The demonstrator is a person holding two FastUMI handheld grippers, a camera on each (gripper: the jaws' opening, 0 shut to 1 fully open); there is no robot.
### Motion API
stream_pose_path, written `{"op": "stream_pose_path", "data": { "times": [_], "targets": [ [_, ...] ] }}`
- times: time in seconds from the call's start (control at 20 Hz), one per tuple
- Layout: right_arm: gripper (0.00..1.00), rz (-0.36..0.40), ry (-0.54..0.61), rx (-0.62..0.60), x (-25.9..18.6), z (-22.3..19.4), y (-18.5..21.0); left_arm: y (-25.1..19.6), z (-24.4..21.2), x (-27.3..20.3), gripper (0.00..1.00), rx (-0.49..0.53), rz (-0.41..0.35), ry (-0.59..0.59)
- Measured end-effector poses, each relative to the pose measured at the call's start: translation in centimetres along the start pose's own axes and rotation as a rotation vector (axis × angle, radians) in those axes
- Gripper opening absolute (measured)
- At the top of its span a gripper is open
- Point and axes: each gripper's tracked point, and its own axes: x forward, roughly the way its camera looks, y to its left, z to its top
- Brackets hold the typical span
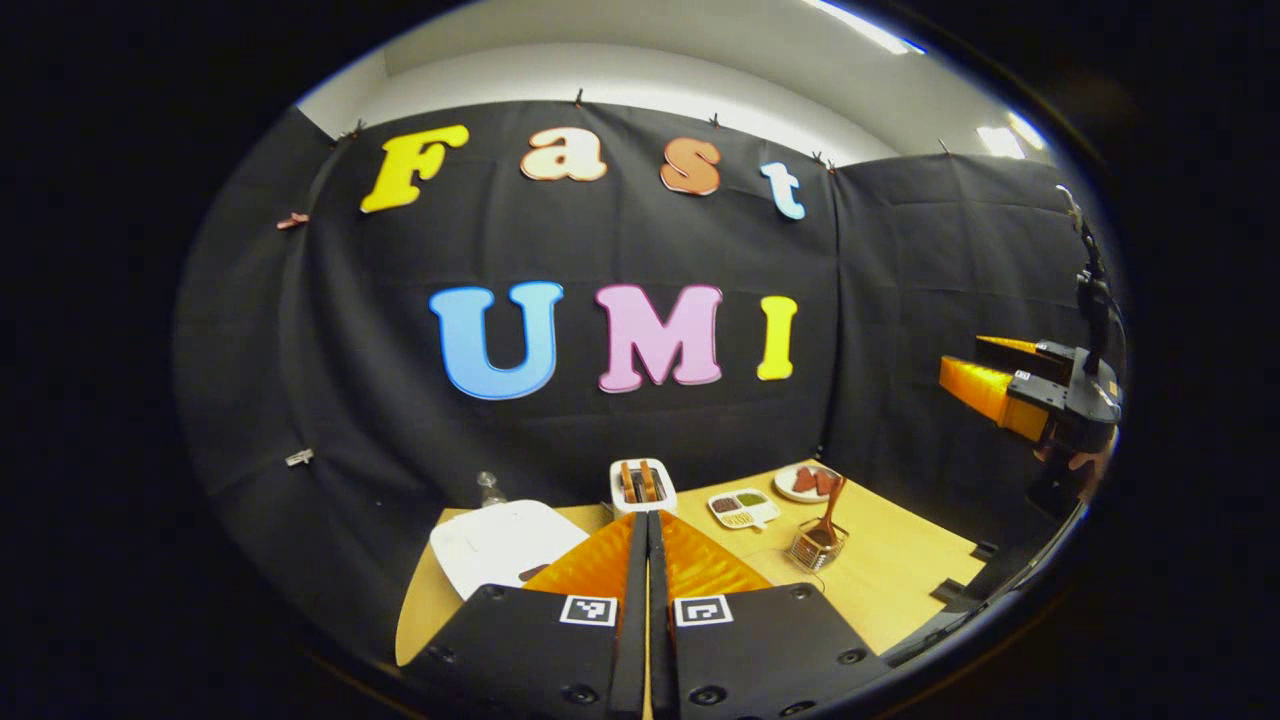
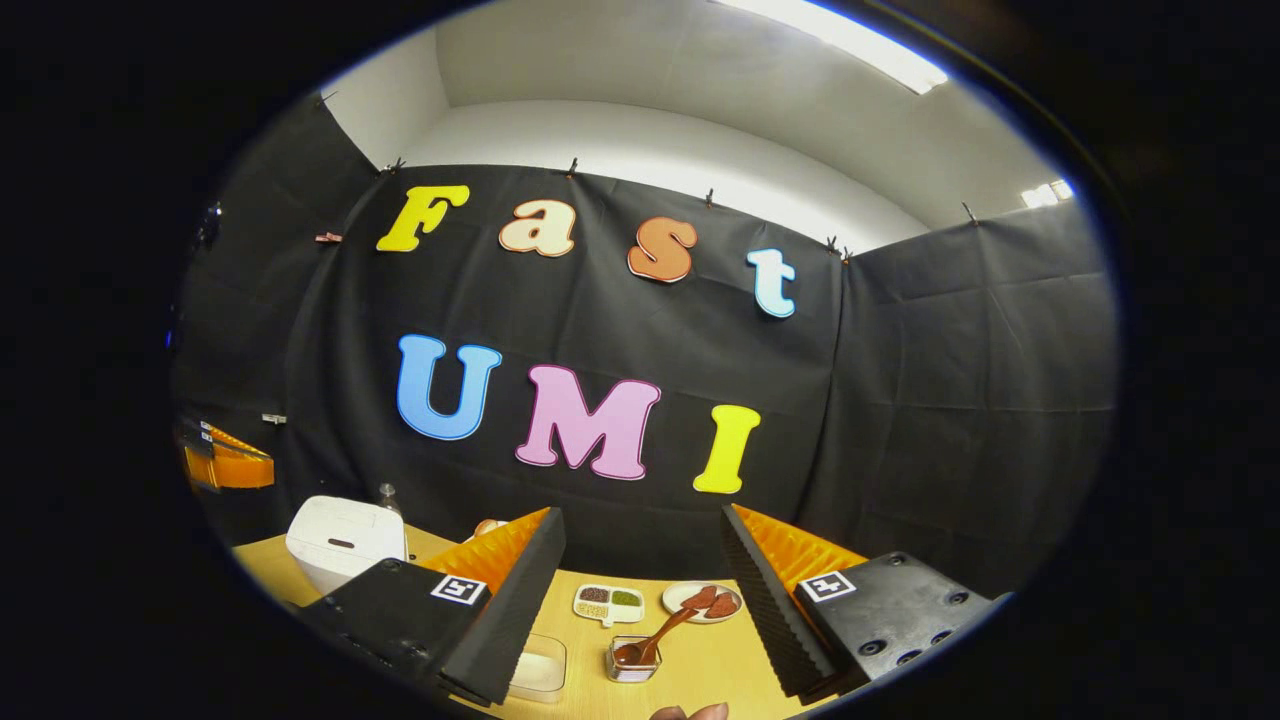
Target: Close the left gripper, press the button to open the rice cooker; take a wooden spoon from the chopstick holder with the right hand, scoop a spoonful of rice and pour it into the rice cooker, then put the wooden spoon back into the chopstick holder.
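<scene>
The white boxy plastic rice cooker [image 2: 345, 547] stands closed at the left end of the pale wooden bench [image 2: 700, 660]; its lid button probably needs only a firm push. The left gripper [image 1: 648, 560] has its fingers pressed together above it. The brown wooden spoon [image 2: 655, 635], light and stiff, leans in the wire chopstick holder [image 2: 634, 662]; its handle looks best to grasp. The right gripper [image 2: 640, 580] holds its fingers wide, empty.

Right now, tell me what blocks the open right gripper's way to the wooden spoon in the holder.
Nothing visible does. The right gripper hangs above the table, and the brown wooden spoon leans handle-up in the small clear chopstick holder below, between its fingers, with open air between.
</scene>
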Motion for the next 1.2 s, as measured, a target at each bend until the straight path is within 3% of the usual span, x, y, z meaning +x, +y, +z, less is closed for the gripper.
{"op": "stream_pose_path", "data": {
  "times": [0.3,0.6,0.75,0.9,1.2],
  "targets": [
    [0.98,-0.055,0.022,-0.030,-1.2,-0.6,-1.0,8.8,-4.8,5.3,0.06,0.030,-0.126,0.238],
    [0.98,-0.122,0.050,-0.046,-2.2,-1.1,-1.4,12.3,-10.9,10.2,0.06,0.042,-0.303,0.489],
    [0.97,-0.145,0.055,-0.058,-2.7,-0.9,-1.3,13.2,-12.7,12.6,0.06,0.059,-0.339,0.549],
    [0.98,-0.167,0.060,-0.076,-3.3,-1.0,-1.5,14.5,-14.4,14.2,0.07,0.132,-0.342,0.617],
    [0.97,-0.216,0.069,-0.082,-4.2,-1.2,-2.7,14.9,-16.6,15.5,0.07,0.163,-0.356,0.688]
  ]
}}
